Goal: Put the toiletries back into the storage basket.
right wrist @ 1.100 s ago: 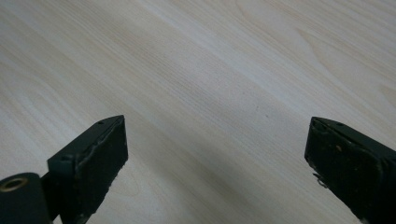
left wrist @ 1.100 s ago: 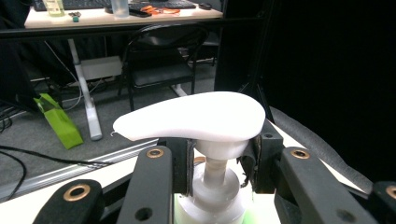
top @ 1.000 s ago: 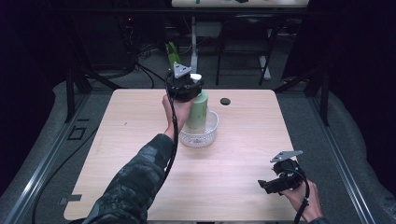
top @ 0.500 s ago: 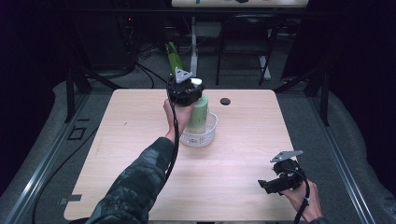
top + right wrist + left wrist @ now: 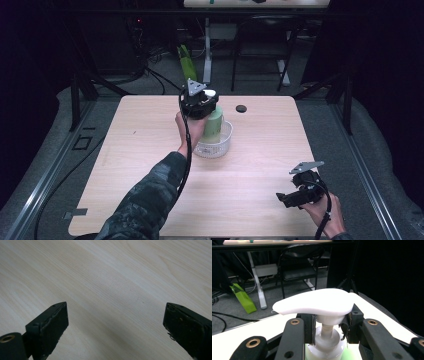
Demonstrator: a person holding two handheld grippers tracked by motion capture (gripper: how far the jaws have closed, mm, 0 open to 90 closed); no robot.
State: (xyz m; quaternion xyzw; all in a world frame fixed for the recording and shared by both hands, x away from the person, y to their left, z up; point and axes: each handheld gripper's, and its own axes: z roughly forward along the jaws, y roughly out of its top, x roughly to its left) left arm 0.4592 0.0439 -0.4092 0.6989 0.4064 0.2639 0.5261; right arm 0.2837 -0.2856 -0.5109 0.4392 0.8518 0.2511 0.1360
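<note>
A pale green pump bottle (image 5: pixel 214 125) with a white pump head (image 5: pixel 317 302) stands tilted in a clear plastic bowl (image 5: pixel 218 146) near the table's middle. My left gripper (image 5: pixel 199 102) is shut on the bottle's neck just under the pump head; in the left gripper view the jaws press both sides of the white collar (image 5: pixel 327 336). My right gripper (image 5: pixel 287 199) hovers low over the table's front right corner, open, with only bare wood (image 5: pixel 112 290) between its jaws.
A small black round cap (image 5: pixel 241 108) lies on the table behind the bowl. The wooden table (image 5: pixel 125 165) has open surface left and front. Beyond the far edge are a chair (image 5: pixel 299 267), desk legs and a green object (image 5: pixel 187 62) on the floor.
The left gripper and the bottle have tipped slightly to the left over the bowl. The right gripper has stayed where it was.
</note>
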